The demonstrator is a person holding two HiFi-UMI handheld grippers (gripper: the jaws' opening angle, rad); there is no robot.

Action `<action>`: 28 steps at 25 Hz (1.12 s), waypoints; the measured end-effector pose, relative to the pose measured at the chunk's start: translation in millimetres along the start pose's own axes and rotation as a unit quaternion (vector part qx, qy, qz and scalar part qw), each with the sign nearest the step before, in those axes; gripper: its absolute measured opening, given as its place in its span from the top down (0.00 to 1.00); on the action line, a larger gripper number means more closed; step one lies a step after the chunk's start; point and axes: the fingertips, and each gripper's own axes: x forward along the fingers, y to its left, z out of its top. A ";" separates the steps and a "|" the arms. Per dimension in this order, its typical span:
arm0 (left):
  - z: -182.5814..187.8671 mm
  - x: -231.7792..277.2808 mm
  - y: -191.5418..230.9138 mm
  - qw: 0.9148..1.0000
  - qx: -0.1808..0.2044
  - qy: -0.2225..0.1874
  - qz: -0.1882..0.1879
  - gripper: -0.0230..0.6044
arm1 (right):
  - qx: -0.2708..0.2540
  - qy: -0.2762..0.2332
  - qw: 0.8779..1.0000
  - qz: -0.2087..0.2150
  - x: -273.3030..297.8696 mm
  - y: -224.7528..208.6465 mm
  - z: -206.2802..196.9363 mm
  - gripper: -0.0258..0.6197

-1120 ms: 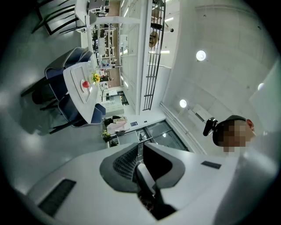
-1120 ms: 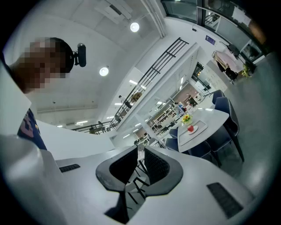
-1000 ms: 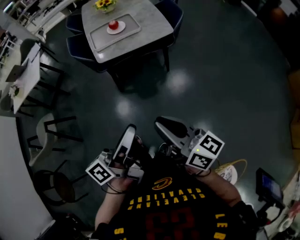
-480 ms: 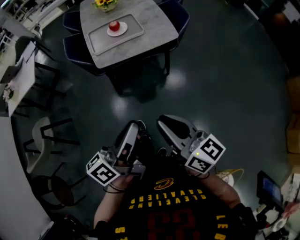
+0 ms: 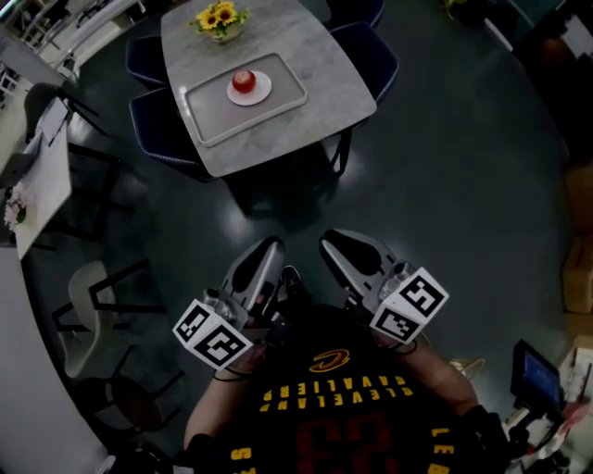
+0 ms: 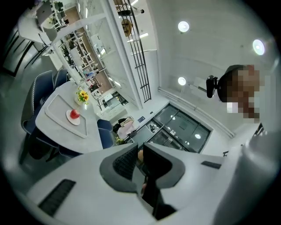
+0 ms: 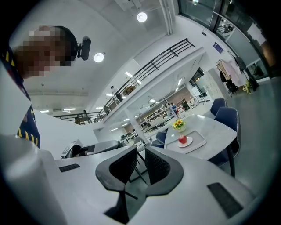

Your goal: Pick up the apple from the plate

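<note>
A red apple (image 5: 244,81) sits on a small white plate (image 5: 256,93) in a grey tray (image 5: 283,97) on the pale table (image 5: 324,74) at the top of the head view. Both grippers are held level in front of the person's chest, well short of the table. My left gripper (image 5: 267,250) has its jaws a narrow gap apart with nothing between them. My right gripper (image 5: 335,243) is open and empty too. In the left gripper view the apple (image 6: 74,114) is far off at the left. In the right gripper view the apple (image 7: 182,139) is far off at the right.
Yellow flowers (image 5: 220,17) stand behind the tray. Blue chairs (image 5: 157,130) ring the table. Another table (image 5: 42,176) and pale chairs (image 5: 93,278) stand at the left. Dark glossy floor (image 5: 445,167) lies between me and the table.
The table with the apple has slid lower and to the right in the head view as the person moves toward it. Both grippers travel along; the left one has rolled.
</note>
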 end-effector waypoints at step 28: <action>102.8 188.5 181.9 0.974 0.031 -0.060 0.217 0.90 | -0.034 0.092 0.993 0.060 181.4 -221.6 109.3 0.87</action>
